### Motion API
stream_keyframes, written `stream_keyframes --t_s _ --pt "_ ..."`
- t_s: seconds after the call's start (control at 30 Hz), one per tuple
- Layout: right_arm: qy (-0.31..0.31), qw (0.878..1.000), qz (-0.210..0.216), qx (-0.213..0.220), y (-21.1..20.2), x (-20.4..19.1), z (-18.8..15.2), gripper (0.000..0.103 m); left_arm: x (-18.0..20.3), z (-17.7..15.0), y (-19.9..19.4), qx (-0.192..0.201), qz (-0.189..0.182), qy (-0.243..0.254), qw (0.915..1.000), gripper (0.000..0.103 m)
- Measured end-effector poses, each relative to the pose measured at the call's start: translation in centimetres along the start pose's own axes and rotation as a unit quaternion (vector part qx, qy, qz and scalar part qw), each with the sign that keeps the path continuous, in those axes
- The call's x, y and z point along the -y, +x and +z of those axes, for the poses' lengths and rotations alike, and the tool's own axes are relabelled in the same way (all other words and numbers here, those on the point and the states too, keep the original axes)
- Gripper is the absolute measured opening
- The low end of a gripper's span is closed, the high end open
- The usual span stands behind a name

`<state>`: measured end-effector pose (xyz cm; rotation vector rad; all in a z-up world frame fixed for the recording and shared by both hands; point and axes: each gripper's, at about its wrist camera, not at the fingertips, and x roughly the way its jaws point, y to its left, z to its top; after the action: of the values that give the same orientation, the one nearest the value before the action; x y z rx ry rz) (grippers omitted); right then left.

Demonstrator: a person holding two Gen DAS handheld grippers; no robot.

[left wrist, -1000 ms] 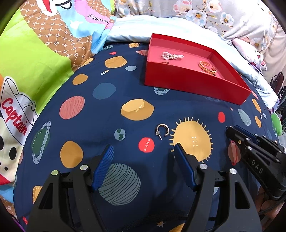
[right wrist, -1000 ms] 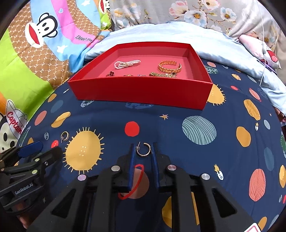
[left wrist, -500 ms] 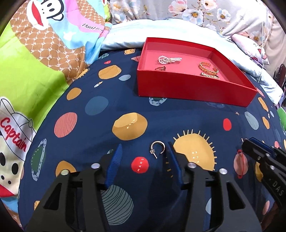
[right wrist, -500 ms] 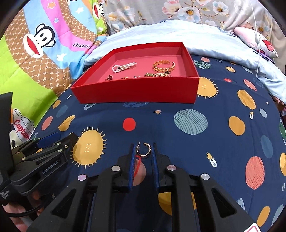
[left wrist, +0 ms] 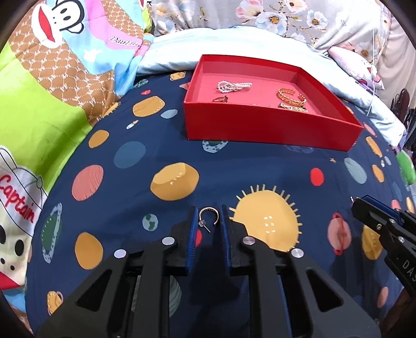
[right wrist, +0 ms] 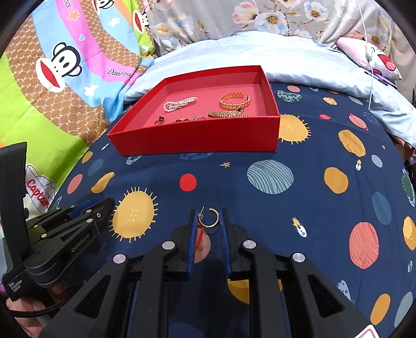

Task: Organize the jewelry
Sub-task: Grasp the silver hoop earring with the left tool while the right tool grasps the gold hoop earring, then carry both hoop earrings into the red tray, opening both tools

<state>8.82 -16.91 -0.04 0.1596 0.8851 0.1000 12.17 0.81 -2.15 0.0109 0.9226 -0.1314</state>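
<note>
On the navy planet-print bedspread lies a thin hoop earring, and the jaws of my left gripper are closing on it, its blue pads against both sides of the hoop. My right gripper is shut on a matching gold hoop earring, held just above the cloth. Each gripper also shows in the other's view: the right gripper at the right edge, the left gripper at the lower left. Further back stands an open red box holding a pearl bracelet, a gold bangle and several smaller pieces.
A bright cartoon-print blanket rises along the left. Behind the red box lie a pale blue quilt and floral pillows. A white cable hangs at the far right. A hand grips the left gripper's handle.
My left gripper moved forward over the loose hoop earring and its jaws narrowed from wide open to touching it. The right gripper stayed shut on its earring and shifted slightly.
</note>
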Motion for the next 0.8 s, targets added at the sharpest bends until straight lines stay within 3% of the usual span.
stream_keyframes --t_s 0.27,0.8 --pt "0.006 1.0 0.007 0.017 -2.4 0.3 -0.1 0.016 -0.4 -0.2 -2.9 0.005 -0.039 -0.023 0.9989 0.016" --pt "0.001 0.996 0.029 0.083 -8.9 0.0 2.1 0.016 0.9 2.8 -10.8 0.076 -0.096 -0.02 0.9923 0.016"
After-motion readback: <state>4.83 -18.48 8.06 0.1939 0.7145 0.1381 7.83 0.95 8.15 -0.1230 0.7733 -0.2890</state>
